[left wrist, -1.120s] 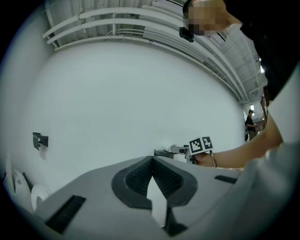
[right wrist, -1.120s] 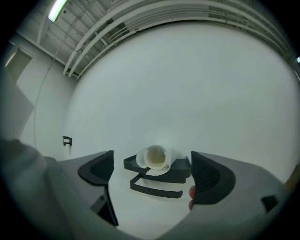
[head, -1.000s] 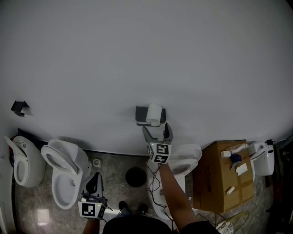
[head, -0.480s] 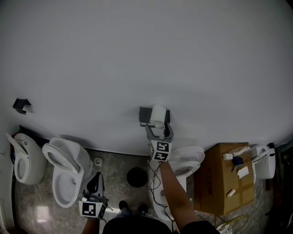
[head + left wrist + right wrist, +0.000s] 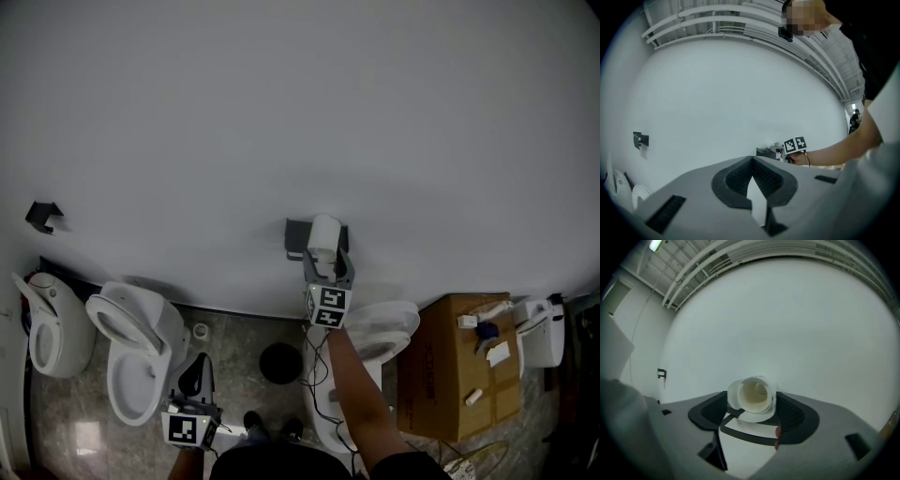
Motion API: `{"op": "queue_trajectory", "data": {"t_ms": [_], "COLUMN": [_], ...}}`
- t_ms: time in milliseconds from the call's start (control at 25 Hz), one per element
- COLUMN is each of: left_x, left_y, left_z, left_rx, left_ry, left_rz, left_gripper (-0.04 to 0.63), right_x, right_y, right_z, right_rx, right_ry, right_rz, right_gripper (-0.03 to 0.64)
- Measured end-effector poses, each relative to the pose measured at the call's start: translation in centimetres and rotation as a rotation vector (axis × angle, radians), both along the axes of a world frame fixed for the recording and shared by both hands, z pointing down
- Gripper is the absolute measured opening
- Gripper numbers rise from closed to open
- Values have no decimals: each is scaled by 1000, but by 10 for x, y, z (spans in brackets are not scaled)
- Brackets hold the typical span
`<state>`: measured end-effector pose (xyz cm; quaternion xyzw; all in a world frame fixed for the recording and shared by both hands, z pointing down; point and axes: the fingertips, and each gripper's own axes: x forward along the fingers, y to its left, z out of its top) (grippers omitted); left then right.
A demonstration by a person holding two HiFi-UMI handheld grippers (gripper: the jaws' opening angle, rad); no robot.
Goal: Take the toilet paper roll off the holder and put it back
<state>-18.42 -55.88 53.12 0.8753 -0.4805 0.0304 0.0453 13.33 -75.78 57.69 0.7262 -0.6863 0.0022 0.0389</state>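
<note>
1. Right gripper (image 5: 753,406): jaws flank the roll (image 5: 754,391), seemingly pinching it.
2. Roll sits on the wall holder (image 5: 295,232), dead ahead, core axis in line with the jaws.
3. Left gripper (image 5: 751,164), jaws together, hangs well below.

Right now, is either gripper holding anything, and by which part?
The right gripper clamps the toilet paper roll across its curved sides, at the holder. The left gripper is shut on nothing.
</note>
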Motion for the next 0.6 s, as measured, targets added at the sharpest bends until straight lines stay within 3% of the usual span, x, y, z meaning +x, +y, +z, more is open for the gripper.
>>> {"op": "queue_trajectory", "data": {"t_ms": [600], "left_x": [1], "left_y": [-2], "left_z": [-1], "left_rx": [-1], "left_ry": [-2], "left_rz": [-6], "left_gripper": [3], "right_x": [4], "right_y": [-4], "right_z": [-1], "right_rx": [9], "right_ry": [22], "right_rz": [17], "right_gripper": [227]}}
